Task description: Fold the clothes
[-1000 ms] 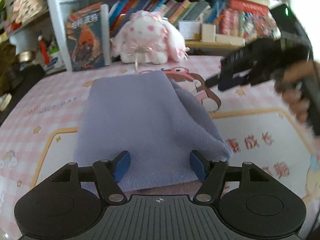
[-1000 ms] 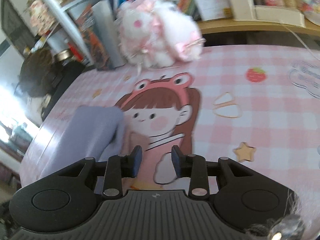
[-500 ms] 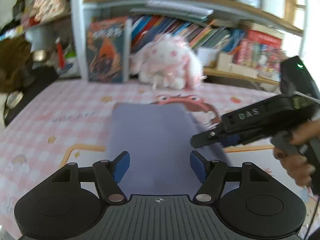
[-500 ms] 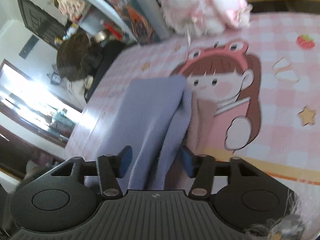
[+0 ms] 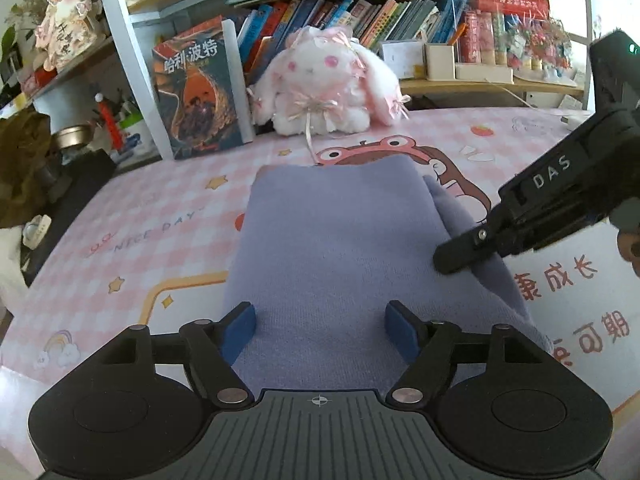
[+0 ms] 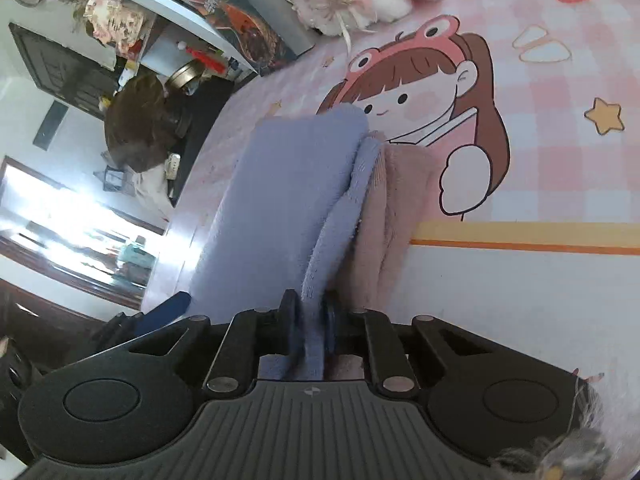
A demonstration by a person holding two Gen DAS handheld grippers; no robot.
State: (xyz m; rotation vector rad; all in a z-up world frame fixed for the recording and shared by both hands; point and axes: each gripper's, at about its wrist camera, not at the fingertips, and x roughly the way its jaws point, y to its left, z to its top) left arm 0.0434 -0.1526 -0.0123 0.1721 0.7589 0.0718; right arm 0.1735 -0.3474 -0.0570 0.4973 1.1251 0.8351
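Cloth lies folded on the table. Right hand-held gripper is closing, pinching its edge. Left hand-held gripper is opening, empty above it.

My left gripper's body hides the near edge of the lavender cloth. Past the cloth's right side, my right gripper covers part of the fold, and my hand holding it is cut off by the frame (only a few fingers show). From the right wrist, a pinkish layer beside the cloth disappears under my gripper; I can't tell what it is.
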